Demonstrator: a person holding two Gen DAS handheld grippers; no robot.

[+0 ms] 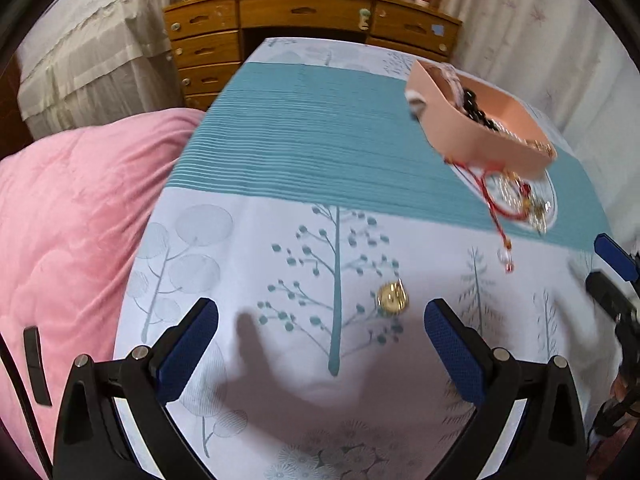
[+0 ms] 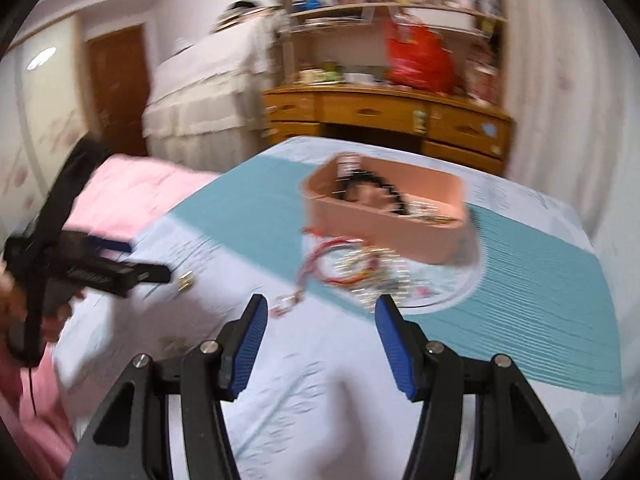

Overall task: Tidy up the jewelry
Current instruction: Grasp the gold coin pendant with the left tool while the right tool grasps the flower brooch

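A gold ring-like piece (image 1: 393,299) lies on the tree-print cloth just ahead of my open, empty left gripper (image 1: 320,320). It also shows in the right wrist view (image 2: 185,280), small and blurred. A pink box (image 1: 480,120) at the far right holds black beads and chains. A red cord bracelet with gold charms (image 1: 508,196) lies on a clear plate in front of the box. My right gripper (image 2: 320,312) is open and empty, short of the red bracelet (image 2: 344,264) and the pink box (image 2: 384,208). The left gripper appears at the left of the right wrist view (image 2: 120,268).
A pink quilt (image 1: 72,240) lies left of the table. A wooden desk with drawers (image 1: 312,24) stands behind the table, with a red bag on top. Curtains hang at the right. The right gripper's tip shows at the right edge of the left wrist view (image 1: 616,276).
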